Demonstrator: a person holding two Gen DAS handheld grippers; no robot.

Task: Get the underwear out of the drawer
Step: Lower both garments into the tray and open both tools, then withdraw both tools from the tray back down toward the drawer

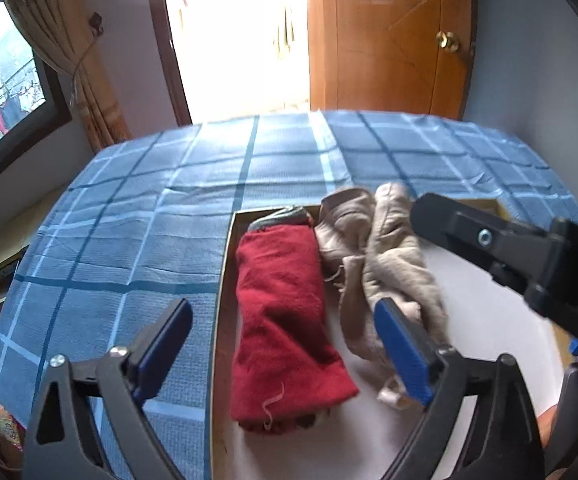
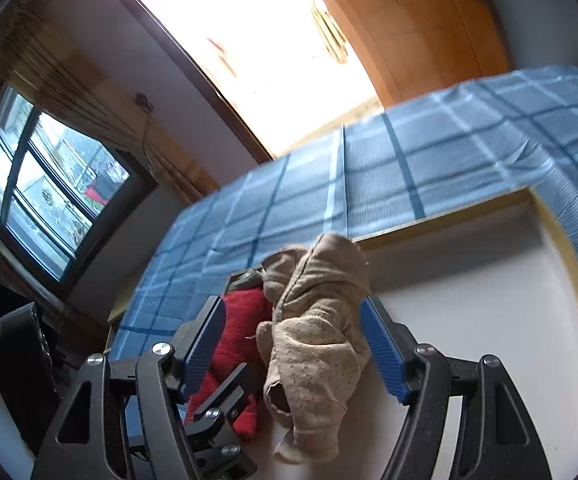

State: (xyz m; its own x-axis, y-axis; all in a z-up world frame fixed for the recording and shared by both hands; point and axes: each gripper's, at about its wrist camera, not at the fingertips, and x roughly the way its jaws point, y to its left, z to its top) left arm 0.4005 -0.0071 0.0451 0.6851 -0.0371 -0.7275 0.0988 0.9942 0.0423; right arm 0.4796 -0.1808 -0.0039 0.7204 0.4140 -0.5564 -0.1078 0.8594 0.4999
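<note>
Left wrist view: no brand, label or writing can be read anywhere. The drawer [image 1: 225,280] lies open against a bed covered by a blue checked sheet [image 1: 129,220]. On its white floor three cloth items can be counted: one red folded garment [image 1: 285,320], one grey roll [image 1: 285,216] showing at the red one's far end, and one beige underwear bundle [image 1: 385,264] just beside the red one. The left gripper [image 1: 285,344] has its two blue pads spread wide, one over the sheet, the other over the beige cloth; nothing is pinched between them. The right gripper's black finger [image 1: 489,236] reaches in from the right edge.

Right wrist view: again no readable text. The right gripper [image 2: 293,340] stands with its jaws apart, and the beige underwear [image 2: 313,328] lies between its two blue pads without being squeezed, still in the drawer [image 2: 469,300]. The red garment [image 2: 237,344] sits beside it, the grey piece [image 2: 249,278] behind. One window [image 2: 49,192], one curtain [image 2: 101,100] and one wooden door [image 2: 429,28] show beyond the bed.
</note>
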